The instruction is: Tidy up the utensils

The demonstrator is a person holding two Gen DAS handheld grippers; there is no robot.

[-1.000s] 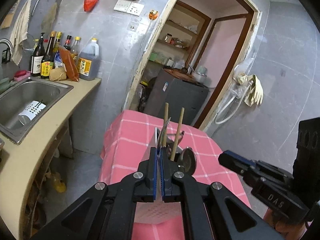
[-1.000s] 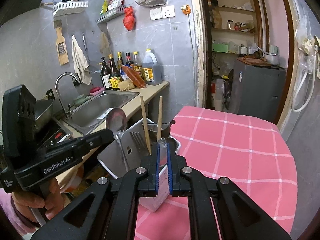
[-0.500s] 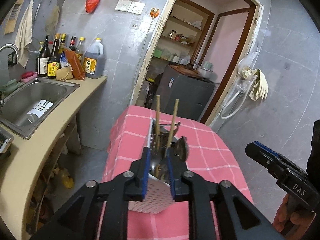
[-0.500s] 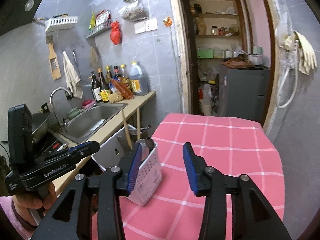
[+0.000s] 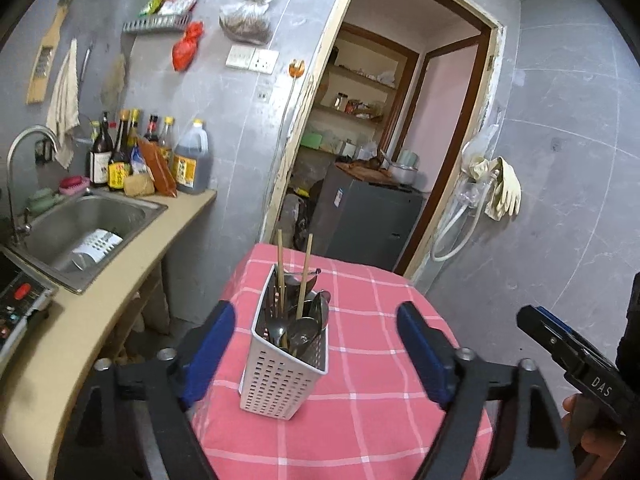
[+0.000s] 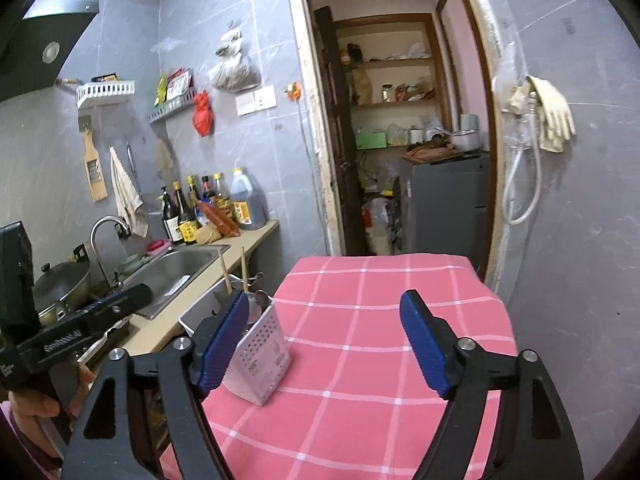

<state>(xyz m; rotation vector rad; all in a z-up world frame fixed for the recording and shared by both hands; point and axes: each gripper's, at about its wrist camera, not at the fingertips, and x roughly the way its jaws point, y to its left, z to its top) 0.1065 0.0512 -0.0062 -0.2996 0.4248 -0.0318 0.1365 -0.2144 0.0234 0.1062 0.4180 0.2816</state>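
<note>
Nearest the lens, left gripper [image 5: 312,344] & right gripper [image 6: 326,344] both gape wide, holding nothing; jaws have just been opening, prob. to let go. Utensil caddy [image 5: 286,368] stands upright w/ chopsticks [image 5: 281,268] & spoons [image 5: 304,330] inside, on pink checked tablecloth [image 5: 360,408] near its sink-side edge, so the task looks about done. Beyond: sink [image 5: 86,222], doorway.

A worktop [image 5: 360,400] draped in a pink cloth with white checks fills the lower middle of both wrist views. One thing stands directly on it: a white perforated utensil caddy [image 5: 284,372], upright, toward the cloth's left side. In the right wrist view the caddy [image 6: 262,356] sits near the worktop's left edge. The rest of the cloth lies flat.
</note>
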